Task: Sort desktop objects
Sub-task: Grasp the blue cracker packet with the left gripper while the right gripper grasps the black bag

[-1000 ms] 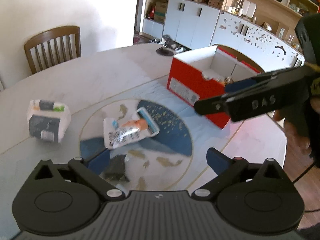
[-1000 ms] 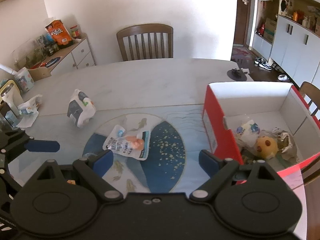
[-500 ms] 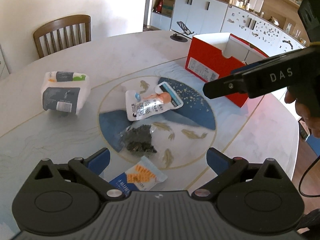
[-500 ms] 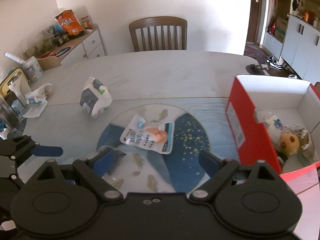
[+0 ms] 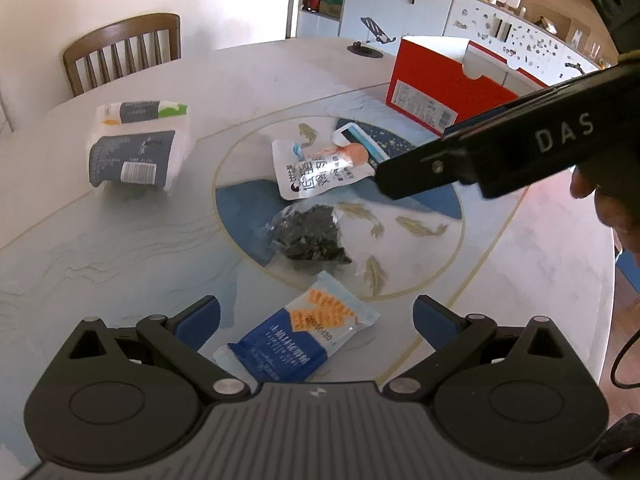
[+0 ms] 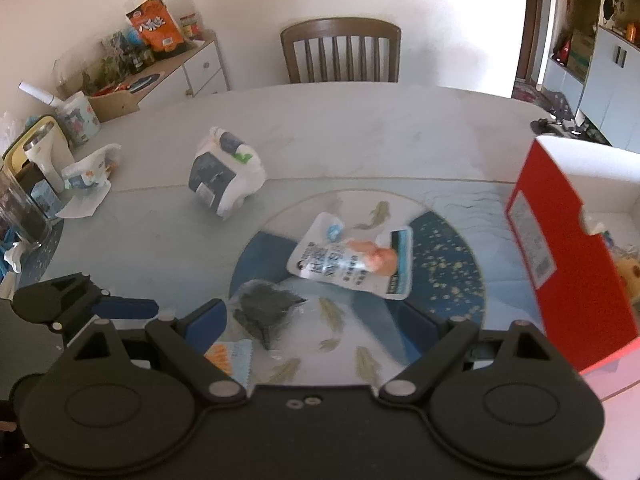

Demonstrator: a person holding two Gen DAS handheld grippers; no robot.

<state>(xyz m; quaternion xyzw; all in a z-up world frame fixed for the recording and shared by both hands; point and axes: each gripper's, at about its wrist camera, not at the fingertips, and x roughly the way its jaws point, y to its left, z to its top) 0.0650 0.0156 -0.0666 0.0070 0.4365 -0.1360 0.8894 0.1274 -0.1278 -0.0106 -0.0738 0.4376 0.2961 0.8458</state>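
Beside the red box (image 5: 424,92), off its labelled end, counted four things not yet sorted on the table (image 5: 120,240). Found a flat white pouch (image 5: 316,172) nearest the box, then a clear bag of dark bits (image 5: 308,232) just beyond it. Spotted a blue-and-orange sachet (image 5: 304,336) farther from the box again, and a wrapped tissue pack (image 5: 136,148) well apart from the box. Glimpsed some items already inside the box, but could not make them out.

Saw the left gripper (image 5: 316,316) spread wide and empty, hanging above the sachet on the side away from the box. Saw the right gripper (image 6: 314,320) likewise spread and empty, above the dark bag, box to its right.

Judged the sachet light, thin and slick, lying flat with little to bite on. Reckoned a crimped end seam or a raised corner the best hold, with the fingers closing across the short width. Judged the dark bag light, crinkly and loose, so likely to sag. Favoured pinching the bunched film at the top rather than the brittle-looking contents. Expected the pouch to flop from any corner, and the tissue pack to squash softly.
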